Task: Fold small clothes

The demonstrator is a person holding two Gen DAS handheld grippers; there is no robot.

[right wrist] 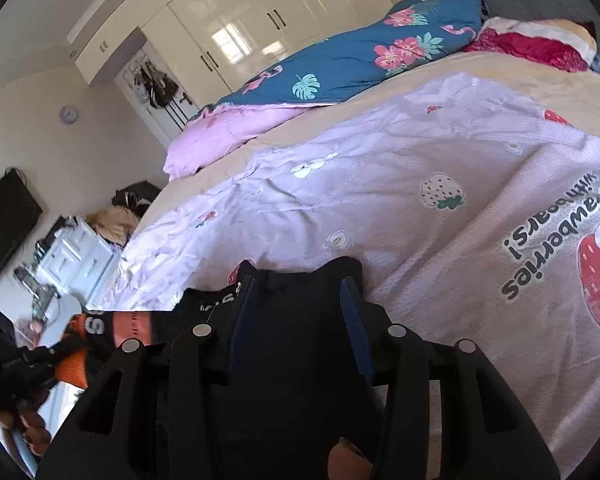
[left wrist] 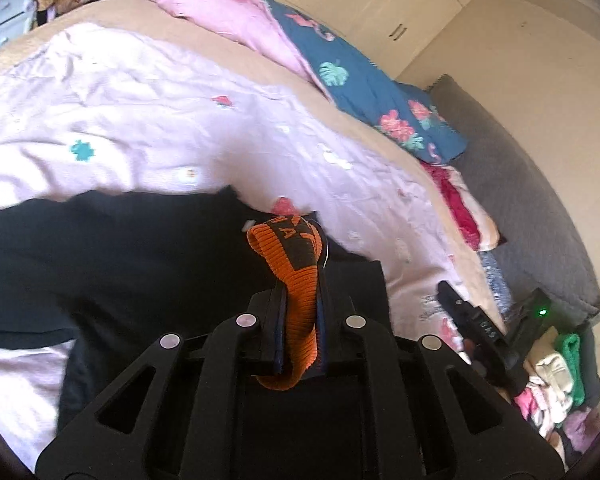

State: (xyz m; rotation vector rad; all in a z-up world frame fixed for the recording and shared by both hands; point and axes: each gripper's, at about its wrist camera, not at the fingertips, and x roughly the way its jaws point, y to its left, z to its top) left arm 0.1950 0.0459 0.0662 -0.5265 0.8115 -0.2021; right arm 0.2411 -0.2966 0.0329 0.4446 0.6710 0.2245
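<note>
The black garment (left wrist: 148, 264) lies spread on the near part of the pink strawberry blanket (left wrist: 172, 120), and its orange ribbed band (left wrist: 300, 300) with black lettering is pinched in the left gripper (left wrist: 302, 312), whose jaws are clenched tight on that band and lift it clear of the blanket. From the right wrist view the same garment (right wrist: 292, 340) fills the space under the right gripper (right wrist: 300, 300); its jaws stand partly apart with dark cloth between and below them, and I cannot tell whether the pads press on it. To the left in that view the orange band (right wrist: 132, 328) shows again, stretched toward the other tool. To do this fold well, I judge the held band should be carried across in one smooth sweep, kept taut against the right side so the cloth does not bunch, and laid down with edges lined up before letting go; the right tool would best pin or grip the opposite edge first. Counted: one black garment in hand, two grippers, one pink blanket, one blue flowered quilt (left wrist: 364, 80) at the far side of the bed, one white wardrobe (right wrist: 260, 12) beyond, and one loose heap of small clothes (left wrist: 556, 384) on the floor at the right, too jumbled to number.
</note>
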